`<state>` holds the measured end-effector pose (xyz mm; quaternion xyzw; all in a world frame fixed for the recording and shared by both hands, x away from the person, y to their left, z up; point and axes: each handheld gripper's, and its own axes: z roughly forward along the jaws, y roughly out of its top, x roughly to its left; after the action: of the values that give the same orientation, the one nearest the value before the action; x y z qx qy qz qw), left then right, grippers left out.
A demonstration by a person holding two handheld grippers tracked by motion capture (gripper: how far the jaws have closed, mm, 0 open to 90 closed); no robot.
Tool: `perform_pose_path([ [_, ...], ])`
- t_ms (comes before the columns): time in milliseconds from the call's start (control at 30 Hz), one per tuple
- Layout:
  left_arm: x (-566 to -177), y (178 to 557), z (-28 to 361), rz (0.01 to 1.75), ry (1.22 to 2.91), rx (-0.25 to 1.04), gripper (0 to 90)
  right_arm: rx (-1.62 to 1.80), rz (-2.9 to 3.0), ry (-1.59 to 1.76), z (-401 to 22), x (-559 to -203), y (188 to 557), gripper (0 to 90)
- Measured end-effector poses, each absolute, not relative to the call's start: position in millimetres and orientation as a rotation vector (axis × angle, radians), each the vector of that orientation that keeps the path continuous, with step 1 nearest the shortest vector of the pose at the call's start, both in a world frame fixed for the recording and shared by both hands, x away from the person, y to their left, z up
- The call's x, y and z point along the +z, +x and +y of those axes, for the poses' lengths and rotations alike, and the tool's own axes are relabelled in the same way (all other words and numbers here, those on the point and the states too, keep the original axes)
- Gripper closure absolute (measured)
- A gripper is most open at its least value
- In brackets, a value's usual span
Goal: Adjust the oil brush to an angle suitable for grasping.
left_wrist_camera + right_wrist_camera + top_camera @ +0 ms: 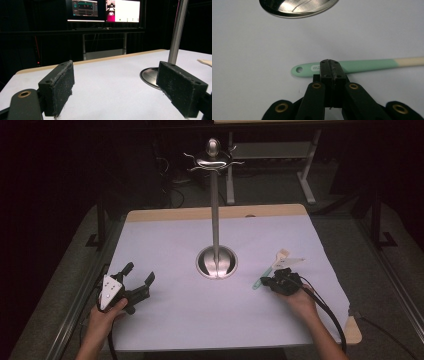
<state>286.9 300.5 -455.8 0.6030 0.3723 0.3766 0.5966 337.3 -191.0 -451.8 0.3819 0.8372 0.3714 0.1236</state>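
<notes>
Your right gripper [329,62] sits at the bottom centre of the right gripper view, jaws pressed fully together, their tips right at the near edge of the mint-green handle of the spatula [362,66]. I can't tell whether they pinch the handle's edge or simply rest against it; nothing shows between the pads. The handle lies flat across the middle of that frame, its hanging hole at the left end, and that hole is probably the point: it's what would slip over a hook.

In the high view, the right gripper [272,281] is at lower right, the spatula [272,265] slanting up and right from it, pale blade end farthest from you.

Your left gripper [137,274] waits at lower left of that view, jaws spread wide with nothing in them, parked out of the way, I'd judge.

Farther off, centre frame, the stand's round base [216,262] rests on the white table [165,320]. Its pole climbs to the hooks [214,162] at top centre, bare for now.
</notes>
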Motion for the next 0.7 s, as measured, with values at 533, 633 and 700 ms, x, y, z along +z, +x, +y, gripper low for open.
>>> perform_pose_path([
  [533,-455.5,287.0,301.1,0.862,1.407,0.875,14.6,0.988,2.460,1.060,-157.7,-446.7,367.5,90.0],
  [633,-455.6,287.0,301.1,0.862,1.407,0.875,14.6,1.000,2.462,1.081,-155.4,-446.8,373.5,90.0],
  [700,-455.5,287.1,301.2,0.862,1.408,0.875,14.6,0.985,2.464,1.077,-152.2,-446.4,376.1,90.0],
])
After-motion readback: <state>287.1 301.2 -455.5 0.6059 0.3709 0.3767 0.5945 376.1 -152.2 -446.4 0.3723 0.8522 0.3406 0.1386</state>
